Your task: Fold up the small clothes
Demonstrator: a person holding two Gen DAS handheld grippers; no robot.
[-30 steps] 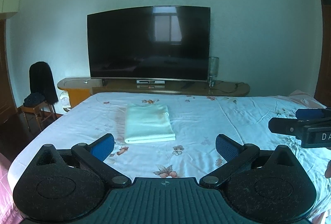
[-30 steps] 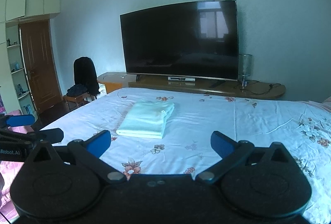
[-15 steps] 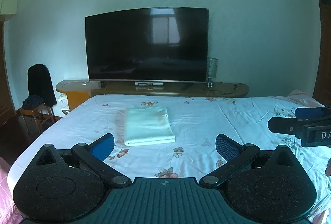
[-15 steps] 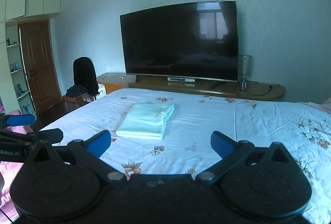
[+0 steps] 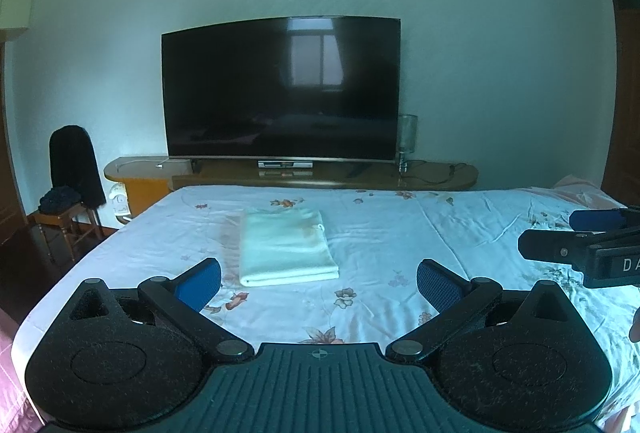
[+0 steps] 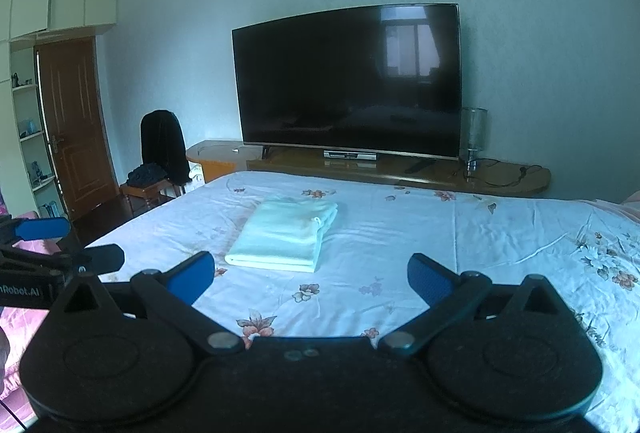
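Observation:
A pale green garment [image 5: 286, 247] lies folded into a neat rectangle on the floral white bed sheet [image 5: 400, 233]; it also shows in the right wrist view [image 6: 286, 237]. My left gripper [image 5: 318, 283] is open and empty, held above the bed's near part, short of the garment. My right gripper [image 6: 310, 279] is open and empty too, held to the right of the garment. Each gripper shows at the edge of the other's view: the right one [image 5: 580, 245] and the left one [image 6: 52, 253].
A large dark TV [image 5: 280, 89] stands on a long wooden bench [image 5: 320, 177] past the foot of the bed. A chair with dark clothes [image 5: 68, 189] stands at the left. A brown door [image 6: 76, 125] and shelves are further left.
Both grippers stay open and nearly still. The left wrist view has tilted up slightly, so the garment sits a little lower in it.

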